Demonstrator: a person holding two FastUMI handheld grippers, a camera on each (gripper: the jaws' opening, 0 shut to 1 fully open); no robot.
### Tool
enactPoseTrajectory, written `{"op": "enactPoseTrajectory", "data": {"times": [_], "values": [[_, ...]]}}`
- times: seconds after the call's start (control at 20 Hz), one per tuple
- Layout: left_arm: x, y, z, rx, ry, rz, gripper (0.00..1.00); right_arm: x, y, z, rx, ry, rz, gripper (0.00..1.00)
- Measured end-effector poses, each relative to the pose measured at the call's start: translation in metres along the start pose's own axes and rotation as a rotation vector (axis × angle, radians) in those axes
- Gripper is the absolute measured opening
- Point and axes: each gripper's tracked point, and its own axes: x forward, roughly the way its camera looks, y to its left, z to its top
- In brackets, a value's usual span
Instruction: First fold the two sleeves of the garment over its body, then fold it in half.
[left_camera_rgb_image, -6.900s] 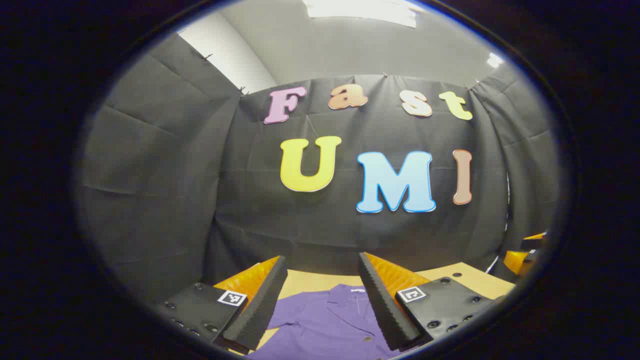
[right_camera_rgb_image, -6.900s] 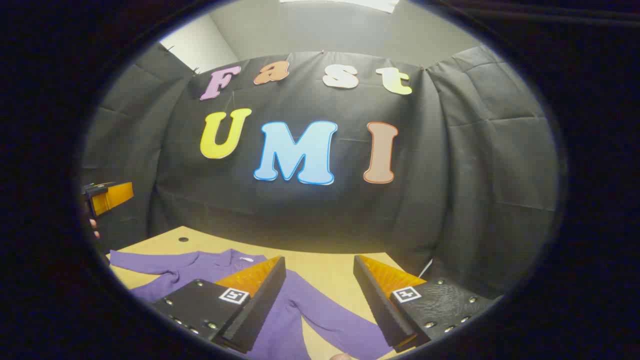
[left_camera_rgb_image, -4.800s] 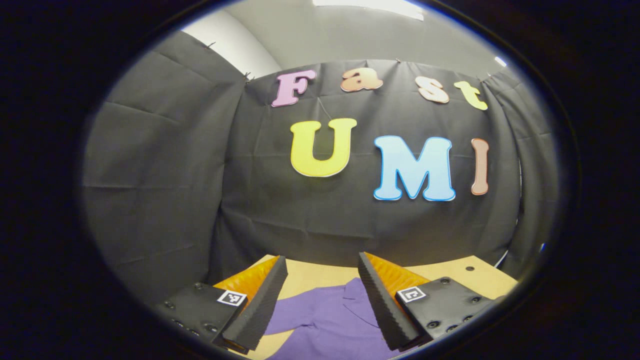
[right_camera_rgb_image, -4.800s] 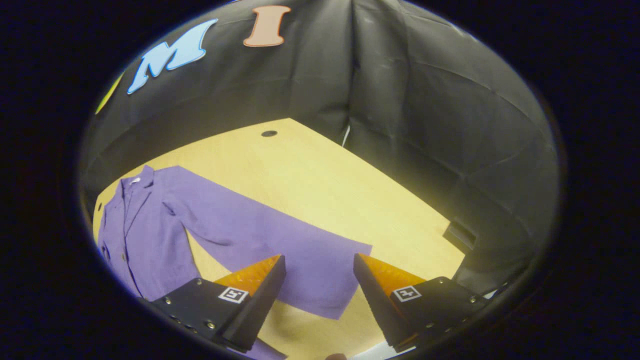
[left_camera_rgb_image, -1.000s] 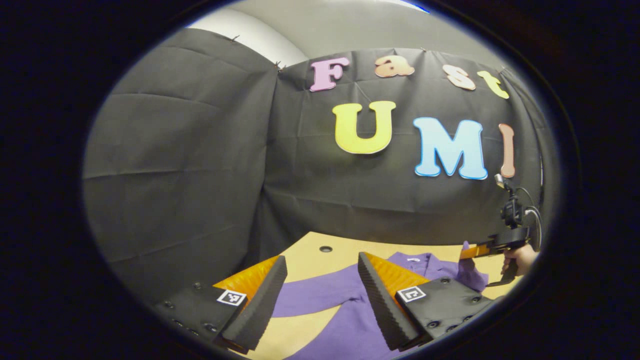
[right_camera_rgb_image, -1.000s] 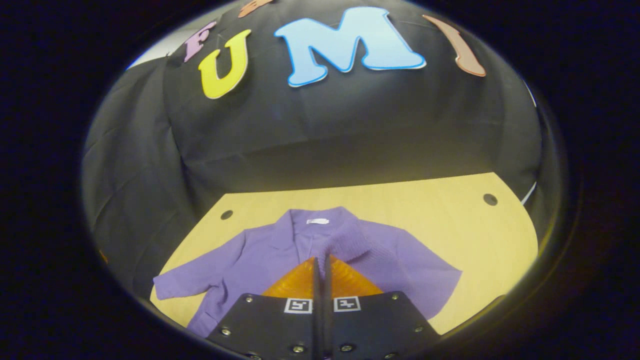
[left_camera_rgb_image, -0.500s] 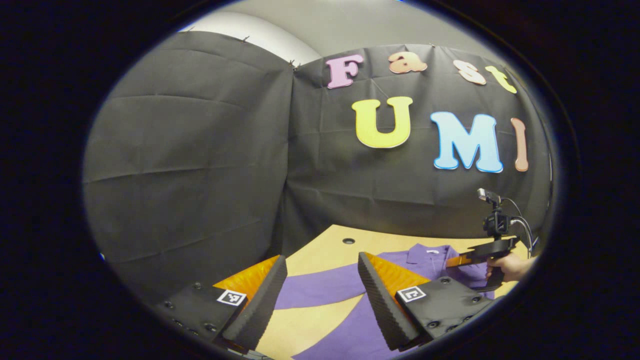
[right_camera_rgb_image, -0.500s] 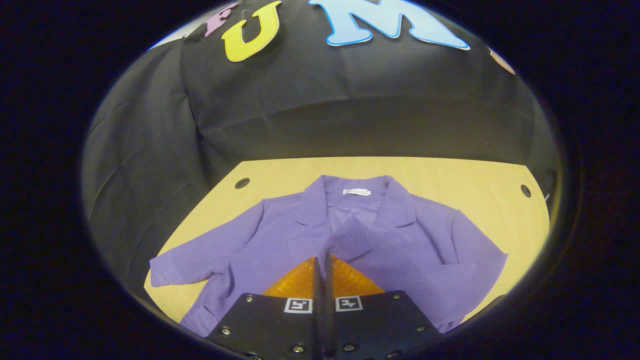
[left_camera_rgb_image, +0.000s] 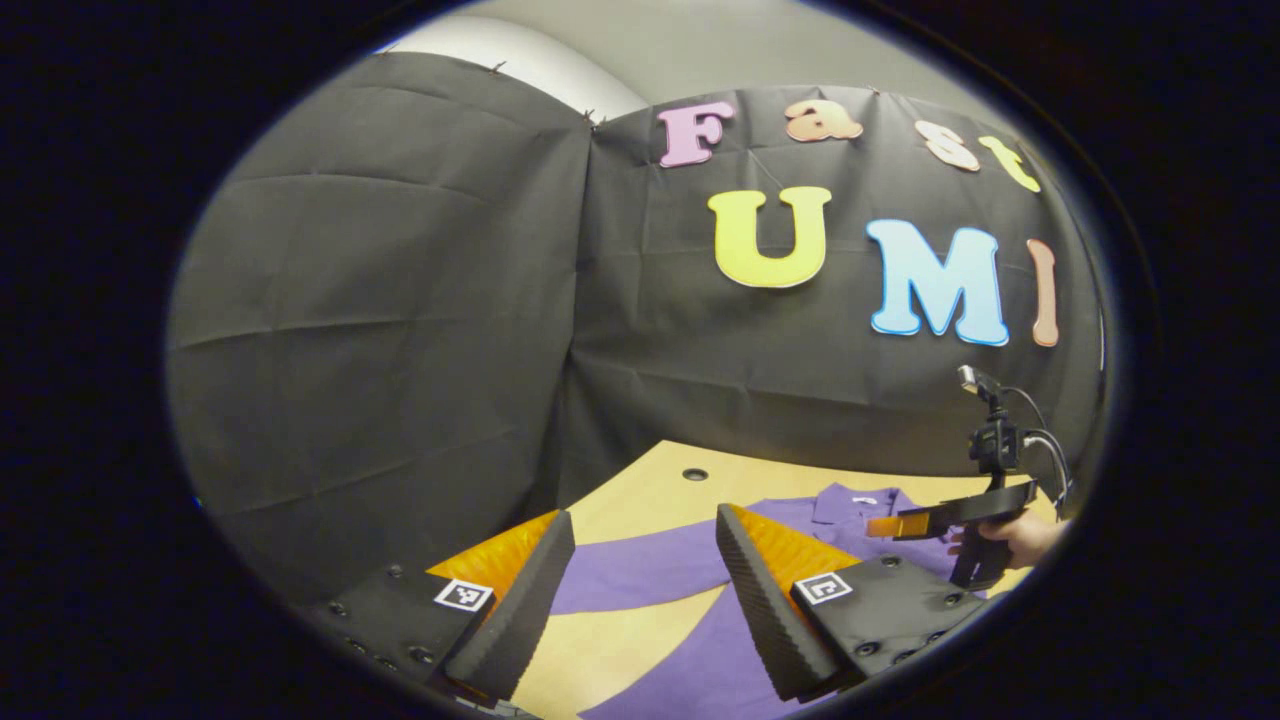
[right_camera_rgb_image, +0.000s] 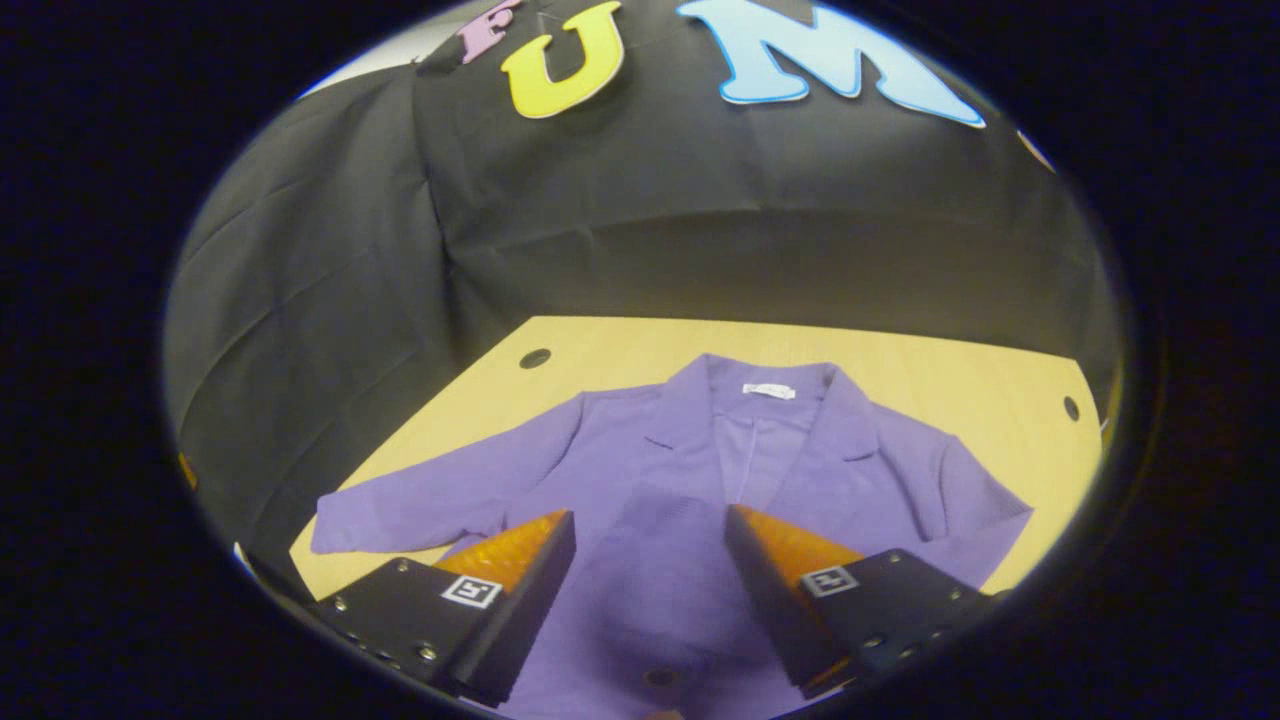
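Note:
A purple jacket (right_camera_rgb_image: 770, 470) lies flat on the wooden table (right_camera_rgb_image: 620, 345), collar toward the back wall. One sleeve is folded across its chest, and the cuff (right_camera_rgb_image: 665, 515) rests on the body between the fingers of my right gripper (right_camera_rgb_image: 650, 525), which is open just above it. The other sleeve (right_camera_rgb_image: 430, 505) stretches out flat to the side. In the left gripper view that outstretched sleeve (left_camera_rgb_image: 640, 570) runs between the fingers of my left gripper (left_camera_rgb_image: 640, 560), which hovers open above it. Farther off there, the right gripper (left_camera_rgb_image: 900, 522) is held by a hand (left_camera_rgb_image: 1020, 538) over the jacket.
The table has small round holes near its back corners (right_camera_rgb_image: 535, 357) (right_camera_rgb_image: 1071, 407). Black cloth walls close in behind and to the side. Bare wood (left_camera_rgb_image: 600, 660) shows between the sleeve and the jacket's body near the left gripper.
My right gripper has gone from shut on the sleeve cuff to open, leaving the cuff lying on the jacket's chest. The left gripper has barely shifted and stays open.

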Motion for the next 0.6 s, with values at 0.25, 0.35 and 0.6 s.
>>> {"op": "enactPoseTrajectory", "data": {"times": [0.25,0.35,0.6], "values": [[0.011,0.007,-0.010,-0.005,0.017,0.016,0.96,-0.032,0.003,0.017,0.021,-0.063,-0.024,0.94],[0.015,0.017,-0.018,-0.005,0.036,0.051,0.96,-0.047,0.008,0.023,0.039,-0.082,-0.027,0.94],[0.026,0.053,-0.045,-0.038,0.108,0.180,0.96,-0.095,0.020,0.035,0.018,-0.130,-0.073,0.93]]}}
